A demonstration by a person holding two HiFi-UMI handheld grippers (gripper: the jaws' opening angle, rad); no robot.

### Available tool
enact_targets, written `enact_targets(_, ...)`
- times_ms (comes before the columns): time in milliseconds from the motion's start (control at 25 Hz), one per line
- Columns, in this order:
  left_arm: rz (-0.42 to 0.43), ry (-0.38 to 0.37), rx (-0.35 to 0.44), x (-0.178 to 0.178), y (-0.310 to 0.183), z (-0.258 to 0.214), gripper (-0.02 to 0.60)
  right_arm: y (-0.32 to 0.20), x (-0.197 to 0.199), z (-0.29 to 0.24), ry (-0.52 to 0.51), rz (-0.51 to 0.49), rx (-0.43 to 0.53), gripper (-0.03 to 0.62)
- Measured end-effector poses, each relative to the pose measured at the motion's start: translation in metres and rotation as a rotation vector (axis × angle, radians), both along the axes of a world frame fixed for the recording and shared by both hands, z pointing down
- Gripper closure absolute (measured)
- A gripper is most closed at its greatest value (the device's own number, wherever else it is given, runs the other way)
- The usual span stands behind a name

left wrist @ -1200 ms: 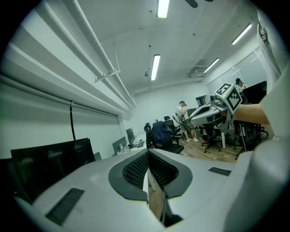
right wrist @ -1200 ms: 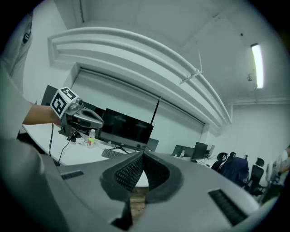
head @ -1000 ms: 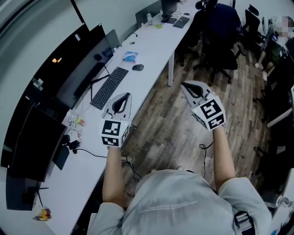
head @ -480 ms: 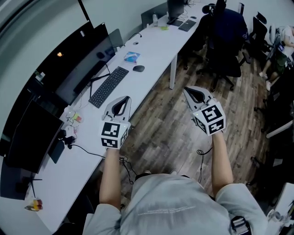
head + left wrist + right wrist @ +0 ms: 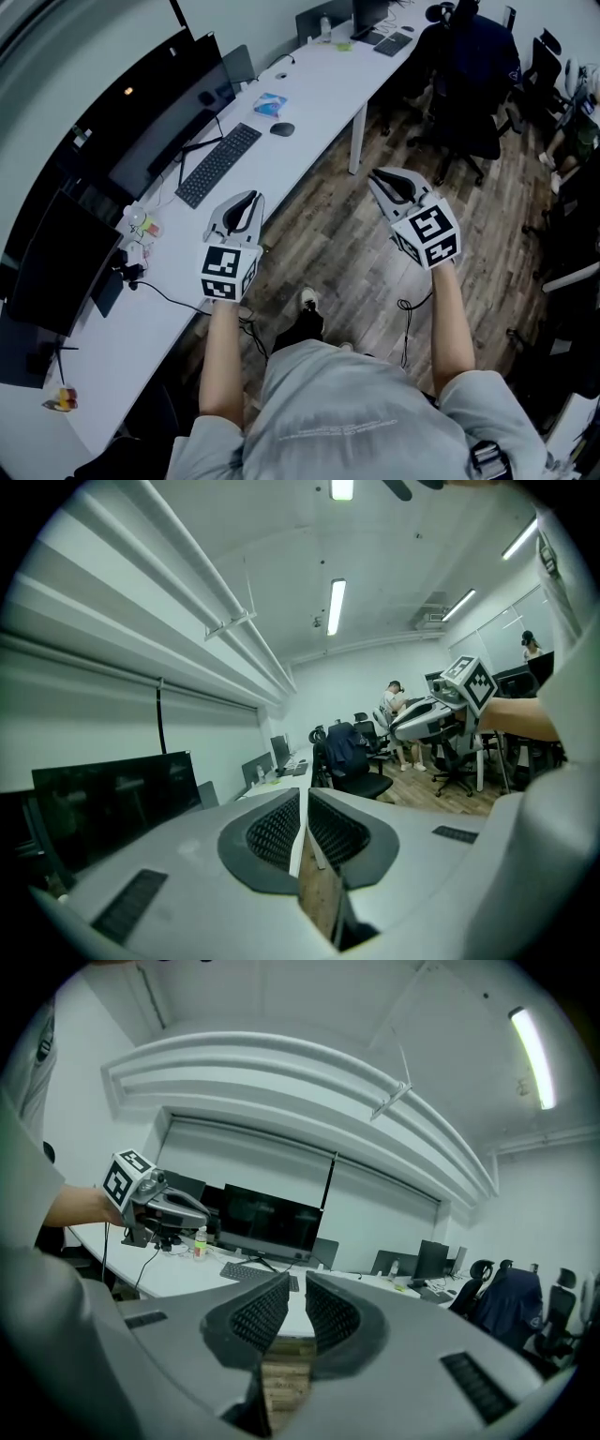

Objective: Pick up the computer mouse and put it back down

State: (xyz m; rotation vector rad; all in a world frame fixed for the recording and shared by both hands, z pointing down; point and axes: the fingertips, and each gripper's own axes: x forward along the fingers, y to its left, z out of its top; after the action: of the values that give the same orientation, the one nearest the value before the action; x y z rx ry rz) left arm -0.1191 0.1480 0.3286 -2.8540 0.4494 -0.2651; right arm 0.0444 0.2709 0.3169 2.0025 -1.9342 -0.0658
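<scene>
Lying on the white desk [image 5: 314,89], the mouse [image 5: 282,129] sits just beyond the far end of the black keyboard [image 5: 218,164], with a blue packet [image 5: 269,104] a little farther along. Both tools are well short of it. The left gripper [image 5: 246,200] hangs over the desk's near edge, jaws drawn together on nothing. The right gripper [image 5: 379,178] hovers over the wooden floor [image 5: 347,253], jaws likewise nearly closed and empty. Dark monitors [image 5: 159,131] line the desk's back; a dark office chair [image 5: 469,75] stands beyond.
</scene>
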Motion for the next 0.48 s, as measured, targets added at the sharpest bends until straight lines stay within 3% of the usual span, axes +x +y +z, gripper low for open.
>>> enact_targets(320, -0.007, -0.007, -0.037, 0.04, -0.049, 0.022, 0.563, -0.051, 0.04, 0.015, 0.006, -0.026, -0.056, 0.446)
enact_targets(480, -0.03, -0.009, -0.046, 0.061, -0.092, 0.037, 0.565, -0.09, 0.068, 0.018, 0.011, -0.025, -0.065, 0.424)
